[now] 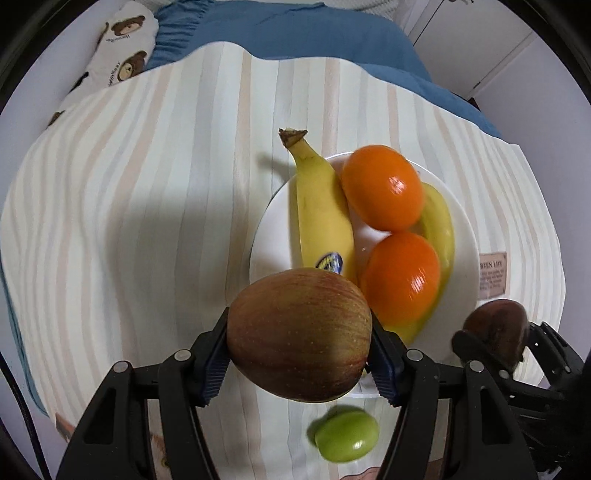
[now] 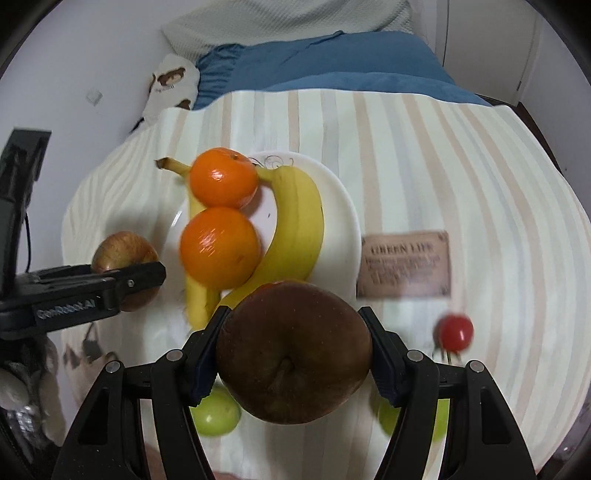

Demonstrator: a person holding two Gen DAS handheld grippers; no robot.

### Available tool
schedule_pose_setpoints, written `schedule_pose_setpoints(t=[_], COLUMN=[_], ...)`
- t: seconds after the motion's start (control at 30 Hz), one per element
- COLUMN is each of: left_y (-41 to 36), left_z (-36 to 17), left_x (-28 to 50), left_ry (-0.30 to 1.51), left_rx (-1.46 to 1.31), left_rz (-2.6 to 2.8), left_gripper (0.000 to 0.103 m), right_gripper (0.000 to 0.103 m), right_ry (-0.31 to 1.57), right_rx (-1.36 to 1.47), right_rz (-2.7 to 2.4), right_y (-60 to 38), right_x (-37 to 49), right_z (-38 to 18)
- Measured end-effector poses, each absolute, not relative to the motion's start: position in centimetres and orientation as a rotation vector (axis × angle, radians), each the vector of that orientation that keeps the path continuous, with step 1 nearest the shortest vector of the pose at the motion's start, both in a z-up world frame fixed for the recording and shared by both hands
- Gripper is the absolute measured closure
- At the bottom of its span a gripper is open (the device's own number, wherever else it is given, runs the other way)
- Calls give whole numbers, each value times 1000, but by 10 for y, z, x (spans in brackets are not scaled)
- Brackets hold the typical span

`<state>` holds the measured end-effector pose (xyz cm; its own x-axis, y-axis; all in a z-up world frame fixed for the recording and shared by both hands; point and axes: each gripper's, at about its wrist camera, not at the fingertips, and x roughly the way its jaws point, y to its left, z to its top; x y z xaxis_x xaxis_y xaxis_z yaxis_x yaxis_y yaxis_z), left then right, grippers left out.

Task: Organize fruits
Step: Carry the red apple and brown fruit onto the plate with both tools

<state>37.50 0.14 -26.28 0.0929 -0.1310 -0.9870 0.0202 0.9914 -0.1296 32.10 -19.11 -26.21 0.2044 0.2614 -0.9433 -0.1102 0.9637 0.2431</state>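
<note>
A white plate [image 1: 461, 236] [image 2: 343, 206] holds two bananas [image 1: 321, 218] [image 2: 299, 229] and two oranges [image 1: 382, 184] [image 2: 219, 245]. My left gripper [image 1: 299, 350] is shut on a red-green striped apple [image 1: 299, 336], held above the plate's near-left edge; it also shows in the right wrist view [image 2: 122, 254]. My right gripper [image 2: 293, 354] is shut on a dark red apple [image 2: 293, 354], held above the plate's near edge; it shows in the left wrist view [image 1: 496, 328]. Green fruits [image 1: 347, 435] [image 2: 216, 413] and a small red fruit [image 2: 456, 330] lie on the striped cloth.
The striped cloth [image 1: 147, 221] [image 2: 480, 166] covers a bed, with a brown label [image 2: 404, 264] to the right of the plate. A blue blanket [image 1: 295, 33] and a bear-print pillow [image 1: 122, 44] lie at the far end. A wall is at left.
</note>
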Motion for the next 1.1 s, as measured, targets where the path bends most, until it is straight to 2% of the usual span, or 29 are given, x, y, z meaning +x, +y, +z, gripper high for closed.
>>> schedule_pose_setpoints(t=[0.23,0.77,1.1], left_y=[-9,-6,-10], left_z=[-292,-311,-311], left_x=[386,393,392], left_ry=[1522,1539,1539], left_rx=[-54,-80,-63], left_rz=[-123,-111,-88], left_gripper=[39,33,33], right_gripper=[32,30,27], right_ry=[1365,1382,1389], right_rx=[55,14,16], right_rz=[248,230,231], right_y=[-184,-171,-172], right_x=[341,359,361], right_z=[-280,-284,-285])
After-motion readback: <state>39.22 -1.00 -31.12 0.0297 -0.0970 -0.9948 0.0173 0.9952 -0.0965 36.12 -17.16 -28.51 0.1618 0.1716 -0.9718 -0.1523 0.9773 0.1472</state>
